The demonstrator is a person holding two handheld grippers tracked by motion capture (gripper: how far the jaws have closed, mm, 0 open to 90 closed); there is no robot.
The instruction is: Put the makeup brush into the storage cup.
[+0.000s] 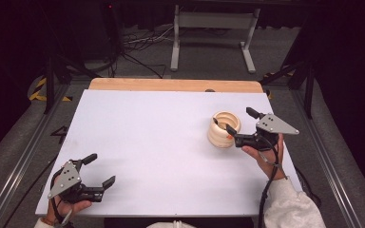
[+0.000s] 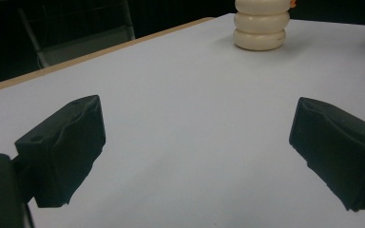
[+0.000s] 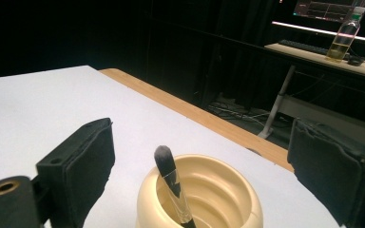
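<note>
The cream ribbed holder [image 1: 224, 129] stands upright on the white table [image 1: 161, 142], toward its right side and short of the far wooden edge. A brush [image 3: 173, 190] stands inside the holder, bristles up, leaning against the inner wall on the side nearest the right gripper.

The right gripper [image 1: 240, 128] sits just beside the holder on its right. Its jaws are spread wide, flanking the rim and gripping nothing. The left gripper [image 1: 102, 171] rests well apart from the holder, near the table's front left corner, jaws likewise spread and empty.

Judgement: the step in hand is either the approach to the brush or the release of it; the frames cannot settle which. If extraction is intended, the next move calls for centring the jaws on the ferrule, closing on it, and lifting straight up so the holder does not tip.
</note>
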